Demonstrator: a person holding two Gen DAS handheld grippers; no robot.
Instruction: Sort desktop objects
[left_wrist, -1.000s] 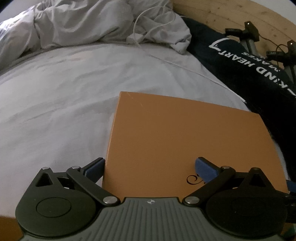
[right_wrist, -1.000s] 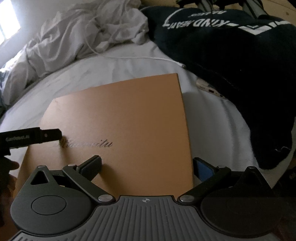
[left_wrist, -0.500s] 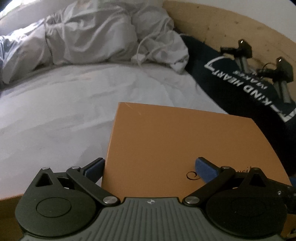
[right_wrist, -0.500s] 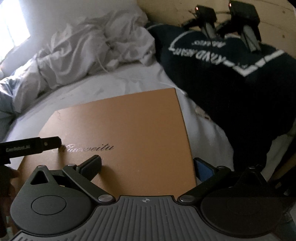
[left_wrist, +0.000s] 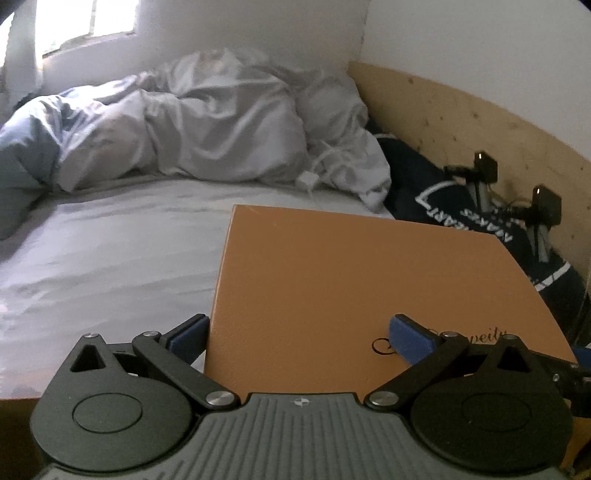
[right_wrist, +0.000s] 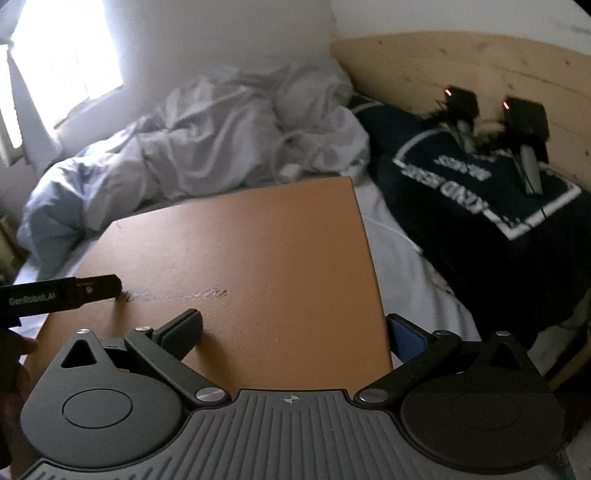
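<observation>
A flat orange box lid (left_wrist: 354, 288) with dark script lettering is held up over the white bed. My left gripper (left_wrist: 299, 334) grips its left near corner, one blue pad under the edge and one on top. My right gripper (right_wrist: 291, 332) grips its right near corner (right_wrist: 258, 266) the same way. The left gripper's finger also shows in the right wrist view (right_wrist: 66, 293), lying on the lid's left side.
A white sheet (left_wrist: 110, 251) covers the bed, with crumpled white bedding (left_wrist: 207, 125) at the back. A dark navy garment with white lettering (right_wrist: 480, 206) lies at the right by a wooden headboard (left_wrist: 480, 125). Two black clamps (right_wrist: 495, 118) sit against the board.
Both grippers have lifted and tilted the lid upward. The wall, window and headboard have come into view. The hold on the lid is unchanged.
</observation>
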